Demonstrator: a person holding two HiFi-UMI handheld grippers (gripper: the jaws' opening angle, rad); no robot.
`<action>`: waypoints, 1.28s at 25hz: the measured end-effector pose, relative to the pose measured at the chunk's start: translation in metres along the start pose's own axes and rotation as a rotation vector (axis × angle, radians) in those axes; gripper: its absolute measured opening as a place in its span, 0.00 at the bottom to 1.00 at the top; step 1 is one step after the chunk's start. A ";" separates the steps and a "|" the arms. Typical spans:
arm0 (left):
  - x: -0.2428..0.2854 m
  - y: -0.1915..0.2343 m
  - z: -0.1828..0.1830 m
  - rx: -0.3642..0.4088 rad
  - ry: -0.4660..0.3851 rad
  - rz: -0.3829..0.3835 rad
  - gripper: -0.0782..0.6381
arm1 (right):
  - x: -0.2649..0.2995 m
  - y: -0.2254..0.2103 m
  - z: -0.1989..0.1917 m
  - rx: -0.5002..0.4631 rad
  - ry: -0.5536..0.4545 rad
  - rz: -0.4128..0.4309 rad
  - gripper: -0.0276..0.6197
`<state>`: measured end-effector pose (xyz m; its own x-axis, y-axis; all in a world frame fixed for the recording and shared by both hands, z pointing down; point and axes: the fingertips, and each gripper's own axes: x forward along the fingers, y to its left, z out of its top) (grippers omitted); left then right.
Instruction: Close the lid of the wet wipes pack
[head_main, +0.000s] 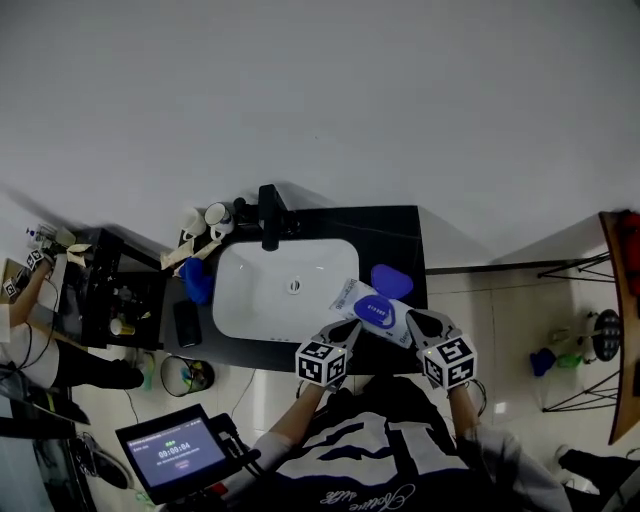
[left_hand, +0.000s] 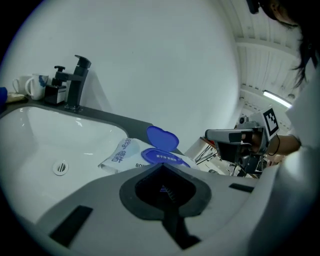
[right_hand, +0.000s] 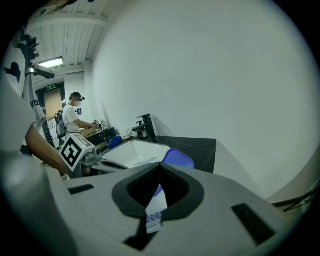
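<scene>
The wet wipes pack (head_main: 368, 312) lies on the black counter at the sink's right rim, white with a blue label. Its blue lid (head_main: 392, 281) stands flipped open behind the label. My right gripper (head_main: 415, 322) is shut on the pack's near end; a white strip of the pack (right_hand: 155, 212) shows between its jaws, with the lid (right_hand: 177, 158) just beyond. My left gripper (head_main: 345, 330) sits at the pack's near left side. Its jaws meet at the tips (left_hand: 160, 166), shut, right in front of the pack (left_hand: 122, 152) and open lid (left_hand: 162, 136).
A white sink (head_main: 250, 300) with a black faucet (head_main: 268, 215) fills the counter's middle. Mugs (head_main: 215, 215) and a blue cloth (head_main: 196, 280) sit at its left. A bin (head_main: 186, 375), a lit screen (head_main: 180, 450) and another person (head_main: 20, 330) are at lower left.
</scene>
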<state>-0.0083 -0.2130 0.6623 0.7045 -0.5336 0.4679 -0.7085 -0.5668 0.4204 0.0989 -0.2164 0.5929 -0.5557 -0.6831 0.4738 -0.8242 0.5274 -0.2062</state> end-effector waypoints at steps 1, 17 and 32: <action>0.004 -0.001 -0.002 -0.001 0.009 0.009 0.11 | 0.003 -0.010 -0.004 -0.006 0.013 0.005 0.04; 0.011 0.004 -0.005 0.005 0.088 0.071 0.11 | 0.067 -0.109 -0.022 0.118 0.137 0.011 0.11; 0.001 0.009 -0.007 -0.054 0.054 0.092 0.11 | 0.067 0.011 -0.017 -0.060 0.193 0.274 0.10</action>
<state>-0.0144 -0.2140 0.6725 0.6344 -0.5460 0.5472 -0.7721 -0.4814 0.4148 0.0544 -0.2476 0.6367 -0.7201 -0.4064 0.5625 -0.6359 0.7109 -0.3005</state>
